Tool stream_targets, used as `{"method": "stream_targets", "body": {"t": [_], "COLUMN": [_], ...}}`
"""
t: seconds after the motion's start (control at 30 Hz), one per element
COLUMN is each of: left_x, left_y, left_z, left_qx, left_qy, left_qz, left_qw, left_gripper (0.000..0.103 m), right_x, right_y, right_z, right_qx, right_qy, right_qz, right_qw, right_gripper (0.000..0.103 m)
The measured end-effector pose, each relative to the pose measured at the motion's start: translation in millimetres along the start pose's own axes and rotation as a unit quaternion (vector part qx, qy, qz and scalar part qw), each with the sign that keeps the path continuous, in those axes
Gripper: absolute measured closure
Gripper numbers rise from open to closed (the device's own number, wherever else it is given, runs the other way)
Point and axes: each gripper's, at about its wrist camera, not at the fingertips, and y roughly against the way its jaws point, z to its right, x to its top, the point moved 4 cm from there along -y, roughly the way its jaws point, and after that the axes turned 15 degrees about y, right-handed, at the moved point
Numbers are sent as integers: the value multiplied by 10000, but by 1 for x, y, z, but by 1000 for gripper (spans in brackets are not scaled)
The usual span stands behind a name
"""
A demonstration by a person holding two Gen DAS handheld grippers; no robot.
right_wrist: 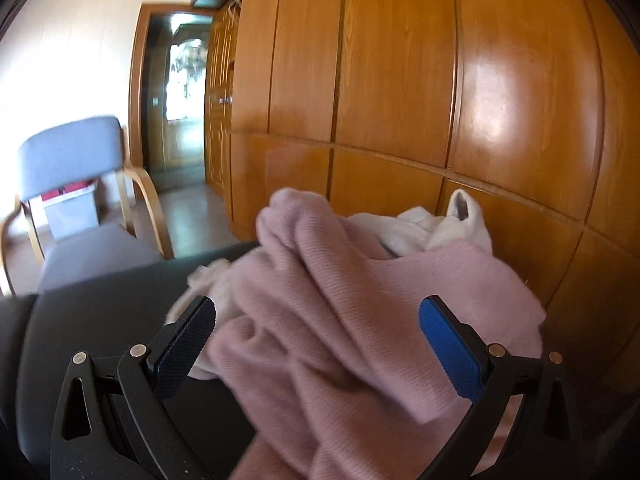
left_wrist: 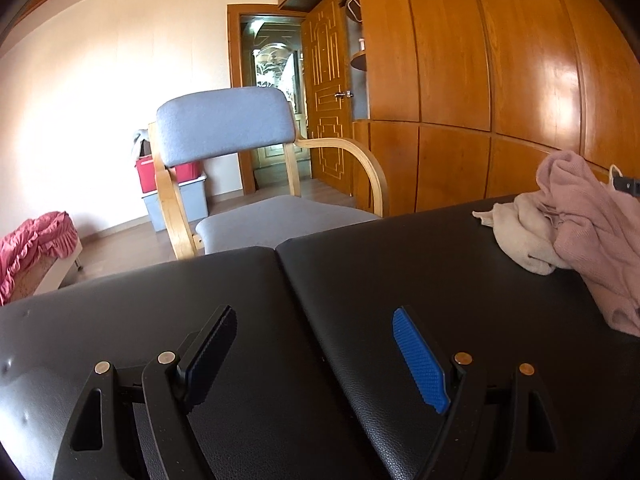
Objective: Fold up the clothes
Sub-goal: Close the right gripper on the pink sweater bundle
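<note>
Left wrist view: the left gripper [left_wrist: 314, 354] fills the bottom of the frame, its two blue-padded fingers [left_wrist: 420, 364] spread wide with nothing between them, above the black leather-textured table [left_wrist: 360, 280]. A seam in the table top runs from the centre of the frame down toward the lower right. At the right edge lies the heap of clothes: a pink knit garment [left_wrist: 592, 224] draped over a cream garment [left_wrist: 520, 236], both resting on the table and well apart from this gripper. Beyond the far table edge, centre left, stands a chair [left_wrist: 224, 128] with grey-blue upholstery and bent-wood arms. Behind it, a red bin [left_wrist: 146, 176] sits on a grey storage box [left_wrist: 192, 200]. A red ruffled cloth [left_wrist: 36, 244] lies at the left edge. An open door [left_wrist: 326, 92] occupies the upper centre, and a wooden wardrobe [left_wrist: 500, 72] covers the upper right.

Right wrist view: the right gripper [right_wrist: 316, 344] is at the bottom of the frame, its fingers [right_wrist: 452, 352] spread wide. The pink knit garment [right_wrist: 340, 300] bulges up between them and hides most of the table [right_wrist: 100, 312] ahead; whether the pads touch the fabric cannot be told. The cream garment [right_wrist: 424, 228] shows behind the pink one, in front of the wardrobe [right_wrist: 400, 80]. The chair [right_wrist: 72, 156] appears blurred at the left.
</note>
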Motion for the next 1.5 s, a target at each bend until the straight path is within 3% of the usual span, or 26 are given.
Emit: {"method": "stream_targets", "body": {"t": [0.07,0.13,0.2,0.6,1.5], "left_x": [-1,-1,0,-1,-2], "left_y": [-1,-1,0,-1,-3], "left_z": [-1,-1,-2,1,2], "left_qx": [11,13,-1,6,22], "left_qy": [28,53,80,-20,-99], "left_qz": [-36,-47,-30,-4,-98], "left_qw": [10000,10000,10000,10000,9999], "left_gripper": [21,21,21,21,21], "right_x": [1,1,-1,11,10], "right_y": [-8,-21,-34,-88,-108], "right_z": [2,1,-1,8,-6], "right_qx": [-64,-96,-64,-114,-388], "right_qy": [173,366,507,612,892], "right_qz": [-71,-247,-425,-809,-1152], "right_qw": [9998,9990,9978,9948,9886], "right_gripper": [6,24,34,34,33]}}
